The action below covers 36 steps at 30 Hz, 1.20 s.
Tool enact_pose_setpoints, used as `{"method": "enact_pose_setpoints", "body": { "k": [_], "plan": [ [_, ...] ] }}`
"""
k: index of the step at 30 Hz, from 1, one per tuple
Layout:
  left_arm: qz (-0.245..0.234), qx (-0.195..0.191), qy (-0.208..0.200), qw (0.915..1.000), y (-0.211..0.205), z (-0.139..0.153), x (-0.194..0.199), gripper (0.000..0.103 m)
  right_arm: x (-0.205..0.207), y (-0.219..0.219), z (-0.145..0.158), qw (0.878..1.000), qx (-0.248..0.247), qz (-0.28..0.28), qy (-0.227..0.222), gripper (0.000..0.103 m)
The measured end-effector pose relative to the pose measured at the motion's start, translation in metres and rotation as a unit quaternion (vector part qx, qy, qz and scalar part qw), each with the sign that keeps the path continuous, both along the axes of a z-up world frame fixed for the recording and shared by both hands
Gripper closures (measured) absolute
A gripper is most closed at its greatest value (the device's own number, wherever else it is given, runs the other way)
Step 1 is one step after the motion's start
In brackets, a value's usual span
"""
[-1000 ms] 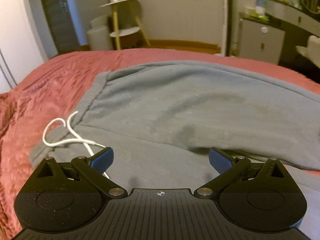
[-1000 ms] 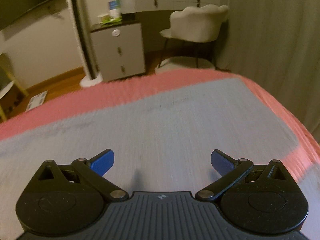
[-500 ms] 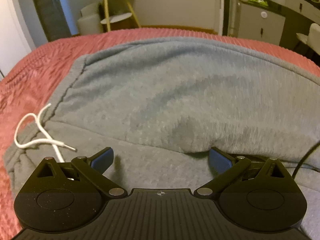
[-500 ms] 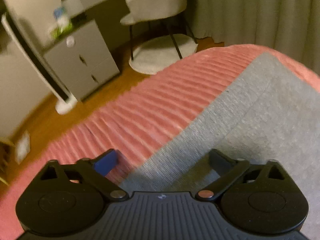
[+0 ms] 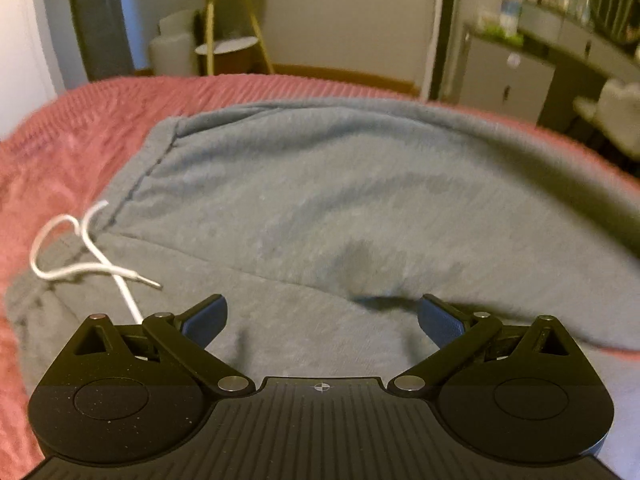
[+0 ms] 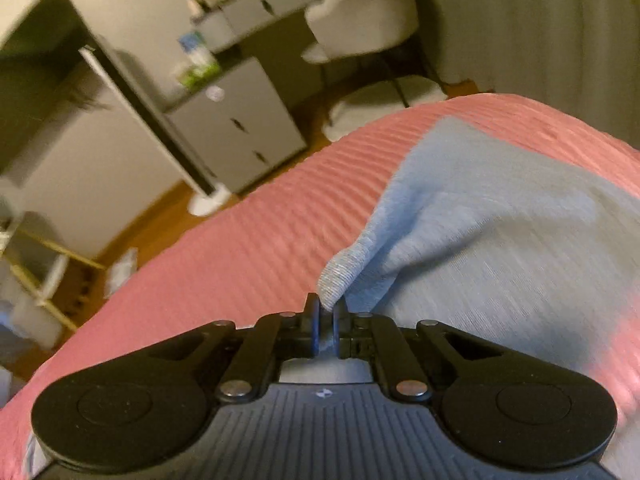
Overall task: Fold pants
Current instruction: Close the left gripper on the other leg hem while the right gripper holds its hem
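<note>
Grey sweatpants (image 5: 340, 208) lie spread on a pink ribbed bedspread (image 5: 72, 128), one leg folded over the other. Their white drawstring (image 5: 84, 256) curls at the waistband on the left. My left gripper (image 5: 322, 316) is open and empty, just above the fabric near the fold line. In the right wrist view my right gripper (image 6: 326, 320) is shut on the edge of a pant leg (image 6: 500, 232) and lifts a peak of cloth off the bedspread (image 6: 240, 264).
Beyond the bed's far edge stand a yellow-legged side table (image 5: 228, 28), a grey drawer cabinet (image 6: 240, 128), a tall white fan (image 6: 160, 120) and a pale upholstered chair (image 6: 364, 12). Wooden floor lies beyond the bed.
My right gripper has closed on the edge of the pant leg and raised it. My left gripper stayed open, hovering over the waist area with small shifts.
</note>
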<state>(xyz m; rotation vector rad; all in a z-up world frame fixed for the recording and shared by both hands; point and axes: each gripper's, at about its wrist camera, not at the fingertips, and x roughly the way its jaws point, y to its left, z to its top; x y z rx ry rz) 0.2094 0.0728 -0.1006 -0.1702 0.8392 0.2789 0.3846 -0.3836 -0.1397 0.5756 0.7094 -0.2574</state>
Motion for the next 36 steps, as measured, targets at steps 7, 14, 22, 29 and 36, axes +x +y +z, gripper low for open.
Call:
{"method": "enact_pose_setpoints", "body": {
  "k": [7,14,22,29,36],
  "plan": [
    [0.004,-0.050,-0.044,0.9978,0.024,0.006,-0.003,0.000,-0.184,0.048,-0.048,0.999,0.001,-0.041,0.006,0.097],
    [-0.022,-0.006,0.012,0.9997,0.049,0.014,0.056,0.000,-0.202,0.045,-0.075,0.999,-0.006,-0.027,-0.029,0.085],
    [-0.011,-0.036,0.048,0.9981,0.049,0.027,0.153,0.000,-0.196,0.069,-0.075,0.995,-0.033,0.070,-0.059,0.003],
    [-0.026,-0.046,0.090,0.9945,0.036,0.002,0.213,0.000,-0.199,0.059,-0.080,0.994,0.011,0.062,-0.087,0.003],
    [0.006,-0.086,0.107,0.9906,0.056,-0.026,0.223,0.047,-0.193,0.063,-0.080,0.994,-0.001,0.075,-0.074,0.002]
  ]
}}
